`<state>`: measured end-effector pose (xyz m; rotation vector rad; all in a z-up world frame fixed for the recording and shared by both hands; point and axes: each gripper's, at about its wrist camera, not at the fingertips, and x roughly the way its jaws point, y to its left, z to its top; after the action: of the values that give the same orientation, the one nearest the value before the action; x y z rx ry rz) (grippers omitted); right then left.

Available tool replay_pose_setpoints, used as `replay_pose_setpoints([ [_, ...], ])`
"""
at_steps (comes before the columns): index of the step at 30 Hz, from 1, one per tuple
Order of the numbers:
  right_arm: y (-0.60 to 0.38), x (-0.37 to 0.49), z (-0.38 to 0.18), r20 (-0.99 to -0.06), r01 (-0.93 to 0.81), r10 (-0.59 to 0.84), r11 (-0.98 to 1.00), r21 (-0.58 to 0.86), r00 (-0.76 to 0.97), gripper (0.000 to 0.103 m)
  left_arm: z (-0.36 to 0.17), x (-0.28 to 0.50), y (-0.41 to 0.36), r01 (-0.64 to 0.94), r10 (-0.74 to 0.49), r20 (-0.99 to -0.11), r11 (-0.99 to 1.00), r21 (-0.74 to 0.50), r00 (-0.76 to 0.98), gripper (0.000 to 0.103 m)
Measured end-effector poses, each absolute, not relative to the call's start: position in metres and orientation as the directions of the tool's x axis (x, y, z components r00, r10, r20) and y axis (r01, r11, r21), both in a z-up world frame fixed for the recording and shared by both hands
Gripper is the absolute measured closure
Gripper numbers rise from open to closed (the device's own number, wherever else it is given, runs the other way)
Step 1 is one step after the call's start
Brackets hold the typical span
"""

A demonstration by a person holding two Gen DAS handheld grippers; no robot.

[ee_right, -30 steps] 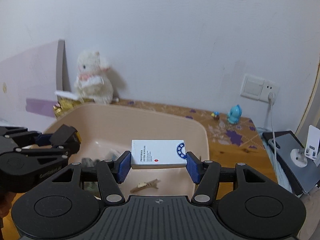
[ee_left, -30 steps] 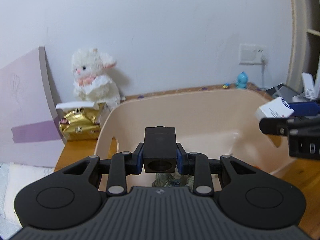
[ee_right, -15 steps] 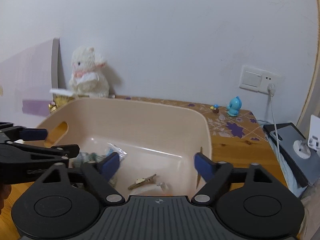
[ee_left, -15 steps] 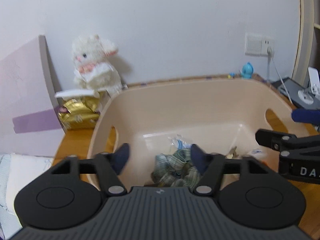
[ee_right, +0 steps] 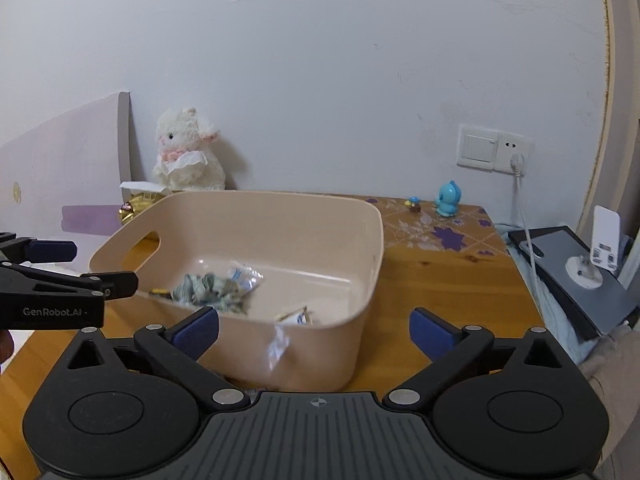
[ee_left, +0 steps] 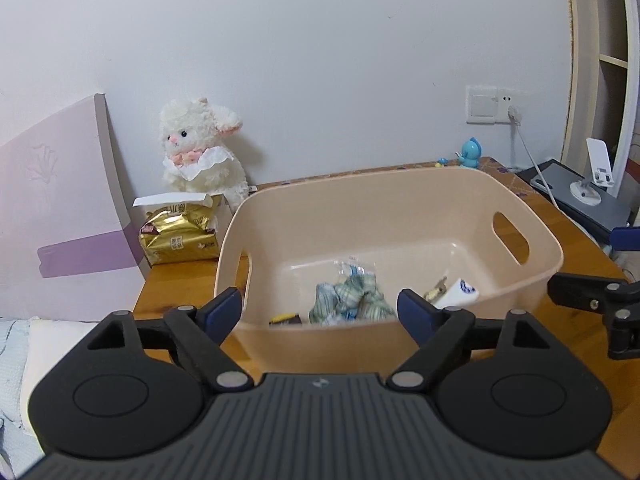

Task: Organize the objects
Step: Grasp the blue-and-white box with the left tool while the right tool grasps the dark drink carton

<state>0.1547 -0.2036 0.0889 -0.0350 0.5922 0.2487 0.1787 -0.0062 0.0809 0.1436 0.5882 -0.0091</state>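
Observation:
A beige plastic bin [ee_left: 532, 276] [ee_right: 360, 280] stands on the wooden table. Inside lie a crumpled green checked cloth [ee_left: 352, 300] [ee_right: 208, 290], a clear wrapper [ee_left: 354, 270] [ee_right: 244, 276], a white box with a blue logo [ee_left: 460, 292] [ee_right: 298, 318], a wooden clothespin [ee_left: 436, 290] and a small dark block [ee_left: 285, 319]. My left gripper [ee_left: 320, 312] is open and empty, just in front of the bin's near wall. My right gripper [ee_right: 314, 328] is open and empty at the bin's near right corner.
A white plush lamb [ee_left: 200, 152] and a gold foil pack [ee_left: 180, 236] sit behind the bin at the left, by a pink board [ee_left: 60, 200]. A blue figurine [ee_right: 448, 198], a wall socket with a cable [ee_right: 516, 160] and a grey tablet with a white stand [ee_right: 592, 268] are at the right.
Both grippers opened and pulled back from over the bin. The left let go of the dark block and the right let go of the white box; both now lie in the bin.

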Motion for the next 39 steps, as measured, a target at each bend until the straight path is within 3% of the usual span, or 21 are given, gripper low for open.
replay_pose_setpoints([
  [16, -0.204, 0.133, 0.034, -0.669, -0.251, 0.179, 0.968, -0.011, 0.721, 0.0, 0.027, 0.145, -0.004, 0.087, 0.015, -0.649, 0.988, 0.125, 0.761, 0.015],
  [29, -0.184, 0.158, -0.013, -0.762, -0.305, 0.156, 0.95, -0.058, 0.629, 0.0, -0.021, 0.168, -0.012, 0.109, -0.064, -0.73, 0.994, 0.015, 0.68, 0.015],
  [39, -0.172, 0.176, -0.027, -0.771, -0.33, 0.187, 0.944, -0.031, 0.608, 0.001, -0.038, 0.191, -0.015, 0.073, -0.104, -0.762, 0.995, -0.075, 0.64, 0.013],
])
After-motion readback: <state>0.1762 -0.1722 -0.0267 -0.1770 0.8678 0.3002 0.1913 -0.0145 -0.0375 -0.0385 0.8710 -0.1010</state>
